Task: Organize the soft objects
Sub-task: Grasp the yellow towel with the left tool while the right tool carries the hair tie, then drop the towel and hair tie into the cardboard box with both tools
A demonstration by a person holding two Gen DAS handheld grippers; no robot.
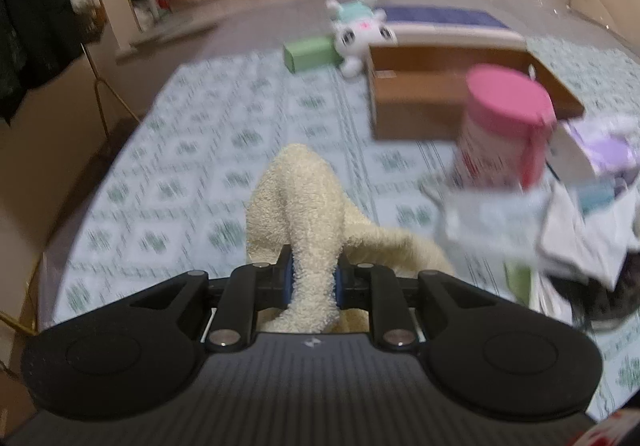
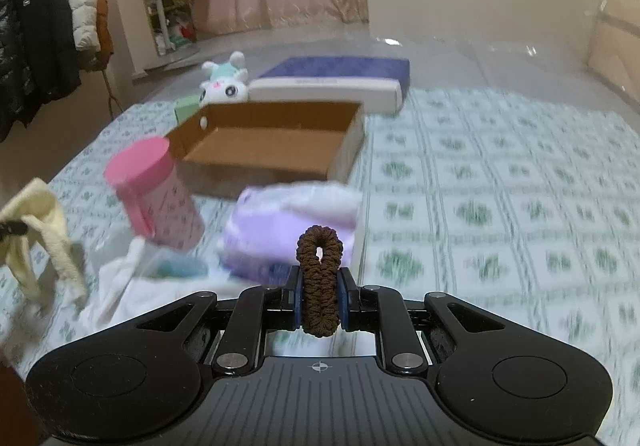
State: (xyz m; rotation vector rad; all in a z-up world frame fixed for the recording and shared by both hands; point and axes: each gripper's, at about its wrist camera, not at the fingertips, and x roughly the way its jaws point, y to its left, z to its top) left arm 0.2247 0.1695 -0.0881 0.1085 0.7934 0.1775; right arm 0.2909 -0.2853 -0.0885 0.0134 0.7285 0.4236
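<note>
My left gripper [image 1: 313,278] is shut on a cream fluffy sock [image 1: 304,198], held above the patterned bed sheet [image 1: 192,150]; the sock also shows at the left of the right wrist view [image 2: 40,222]. My right gripper [image 2: 320,302] is shut on a brown hair scrunchie [image 2: 319,278] that stands up between the jaws. An open cardboard box [image 2: 264,150] lies ahead, also in the left wrist view [image 1: 452,94]. A white and mint plush toy [image 2: 224,82] lies behind the box, also in the left wrist view [image 1: 360,30].
A pink-lidded canister [image 2: 156,194] and a lilac and white soft pack [image 2: 296,222] lie before the box, with white cloths [image 1: 560,230] nearby. A green block [image 1: 310,52] and a blue and white flat box [image 2: 336,82] lie farther back. A coat rack [image 2: 44,38] stands left.
</note>
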